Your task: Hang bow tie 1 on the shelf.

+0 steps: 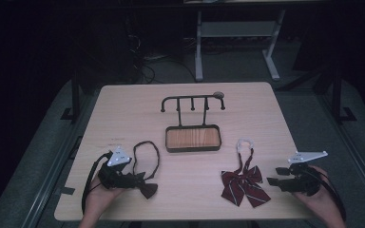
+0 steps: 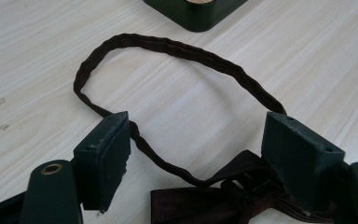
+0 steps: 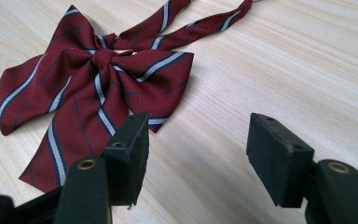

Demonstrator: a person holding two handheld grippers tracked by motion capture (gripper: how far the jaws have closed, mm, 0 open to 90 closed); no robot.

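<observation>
A dark brown bow tie with a looped neck strap lies at the table's front left. My left gripper rests over it, open; in the left gripper view the bow and part of its strap lie between the spread jaws, and the pads do not press on them. A red striped bow tie lies at the front right. My right gripper sits just right of it, open. In the right gripper view the striped bow lies ahead and to the left of the open, empty jaws.
A black rack with several hooks stands on a wood-lined tray at the table's middle. The striped tie's white loop lies right of the tray. A small round object sits near the far edge.
</observation>
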